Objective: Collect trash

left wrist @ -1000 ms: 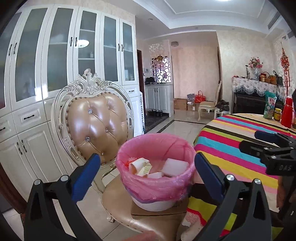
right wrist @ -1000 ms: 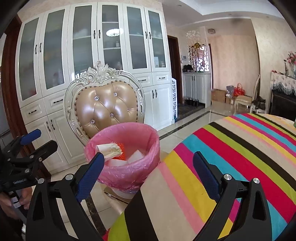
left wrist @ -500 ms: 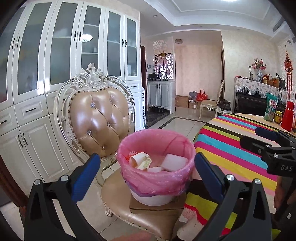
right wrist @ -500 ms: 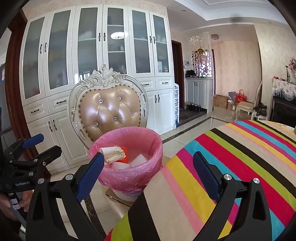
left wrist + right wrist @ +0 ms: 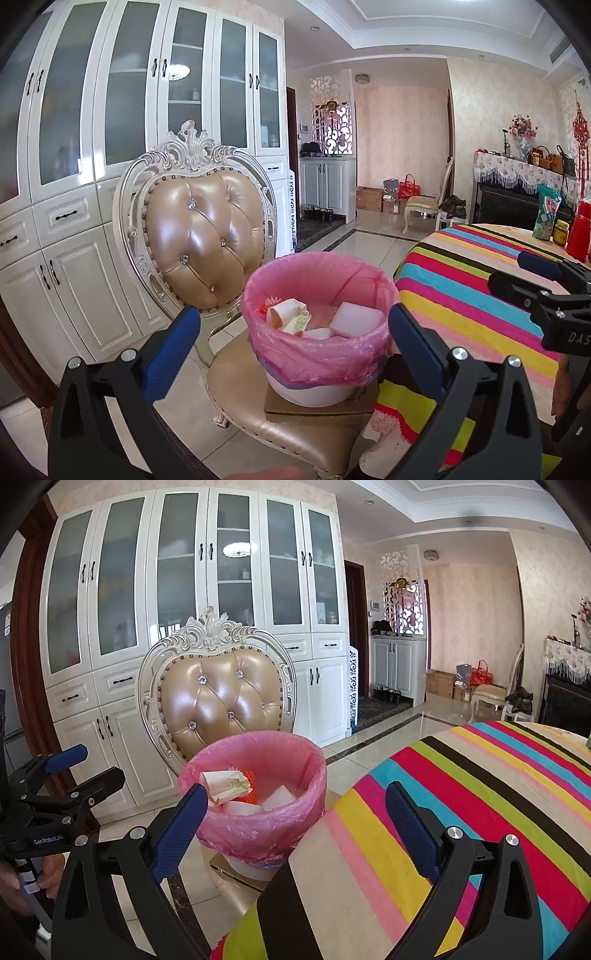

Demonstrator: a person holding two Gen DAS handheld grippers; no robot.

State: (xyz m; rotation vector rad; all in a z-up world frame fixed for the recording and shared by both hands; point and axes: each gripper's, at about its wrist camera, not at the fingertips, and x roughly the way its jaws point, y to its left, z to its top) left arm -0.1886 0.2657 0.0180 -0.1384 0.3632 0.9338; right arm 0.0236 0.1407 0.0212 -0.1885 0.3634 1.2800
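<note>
Pink-lined bin (image 5: 317,332) sits on cardboard (image 5: 317,410) on the chair (image 5: 207,236) seat, just beside the striped table (image 5: 472,295), with a crumpled cup (image 5: 286,312), white blocks (image 5: 356,319) and orange scraps inside. Both grippers hang with jaws spread wide and nothing between them: the left gripper (image 5: 293,330) faces the bin straight on, the right gripper (image 5: 293,806) looks across the table edge, which covers the bin's lower right side in its view. White cabinets (image 5: 192,590) stand behind the chair, and a snack bag (image 5: 548,212), jar (image 5: 560,232) and red flask (image 5: 580,229) stand at the table's far edge, well apart from the bin
</note>
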